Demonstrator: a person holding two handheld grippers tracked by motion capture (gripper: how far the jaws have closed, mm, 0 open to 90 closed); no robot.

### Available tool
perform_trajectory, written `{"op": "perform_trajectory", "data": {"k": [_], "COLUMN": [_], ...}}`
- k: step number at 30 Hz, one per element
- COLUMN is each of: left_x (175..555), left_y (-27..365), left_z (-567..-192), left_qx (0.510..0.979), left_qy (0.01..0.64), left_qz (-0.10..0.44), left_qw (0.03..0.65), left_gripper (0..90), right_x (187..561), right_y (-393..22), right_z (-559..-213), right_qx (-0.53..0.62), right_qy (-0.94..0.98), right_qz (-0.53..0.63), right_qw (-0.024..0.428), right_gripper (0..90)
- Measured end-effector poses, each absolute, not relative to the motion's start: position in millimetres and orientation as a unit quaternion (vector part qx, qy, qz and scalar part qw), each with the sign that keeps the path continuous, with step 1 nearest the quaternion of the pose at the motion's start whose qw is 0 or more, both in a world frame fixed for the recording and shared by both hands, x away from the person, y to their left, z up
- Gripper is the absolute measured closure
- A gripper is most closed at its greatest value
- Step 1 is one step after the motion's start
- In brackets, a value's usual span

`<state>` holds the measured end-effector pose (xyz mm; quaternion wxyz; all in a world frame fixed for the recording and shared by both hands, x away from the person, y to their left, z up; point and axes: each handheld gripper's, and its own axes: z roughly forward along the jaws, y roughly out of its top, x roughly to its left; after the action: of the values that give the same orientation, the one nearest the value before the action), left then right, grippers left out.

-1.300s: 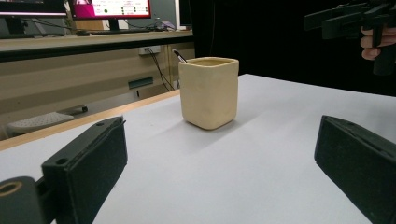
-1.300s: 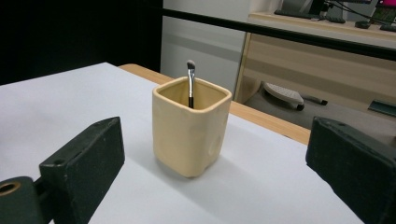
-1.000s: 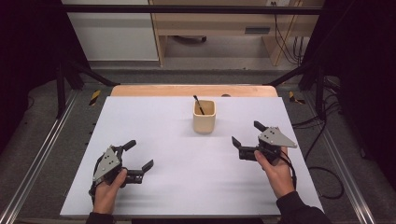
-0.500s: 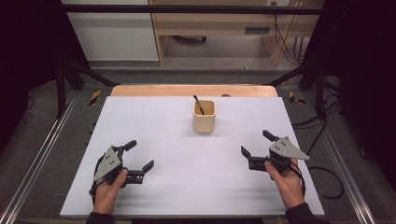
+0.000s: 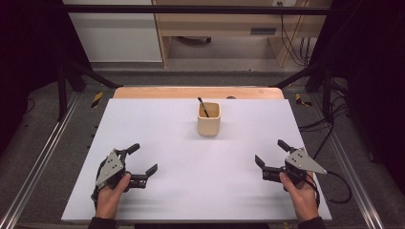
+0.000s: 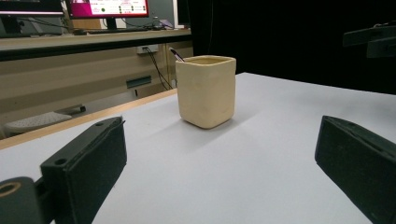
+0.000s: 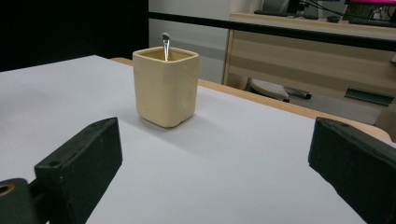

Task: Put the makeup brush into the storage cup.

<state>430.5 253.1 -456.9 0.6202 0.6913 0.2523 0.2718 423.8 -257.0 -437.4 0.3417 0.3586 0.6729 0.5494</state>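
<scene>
Overhead, in the high view, a cream square cup stands upright toward the far middle of the white table top, with a thin dark-handled brush leaning out of it. The left gripper rests near the front left corner in the person's left hand, jaws spread wide and holding nothing. The right gripper sits near the front right in the right hand, jaws likewise wide apart and empty; both are well apart from the cup.

From the left gripper view, the cup stands between the two black jaws, farther off on the white surface; the brush tip peeks over its rim.

From the right gripper view, the cup sits left of centre beyond the wide-set jaws, the brush showing what may be a pale bristle end.
</scene>
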Motion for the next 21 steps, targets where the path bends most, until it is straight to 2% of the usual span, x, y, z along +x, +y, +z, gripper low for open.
{"op": "perform_trajectory", "data": {"k": [21], "left_x": [425.9], "left_y": [253.7], "left_z": [-453.0], "left_qx": [0.689], "left_qy": [0.247], "left_qz": [0.274], "left_qw": [0.624], "left_gripper": [1.6], "right_x": [408.9], "right_y": [-272.5], "right_z": [-451.7], "right_qx": [0.357], "right_qy": [0.662], "right_qz": [0.565], "right_qw": [0.339], "right_gripper": [3.2]}}
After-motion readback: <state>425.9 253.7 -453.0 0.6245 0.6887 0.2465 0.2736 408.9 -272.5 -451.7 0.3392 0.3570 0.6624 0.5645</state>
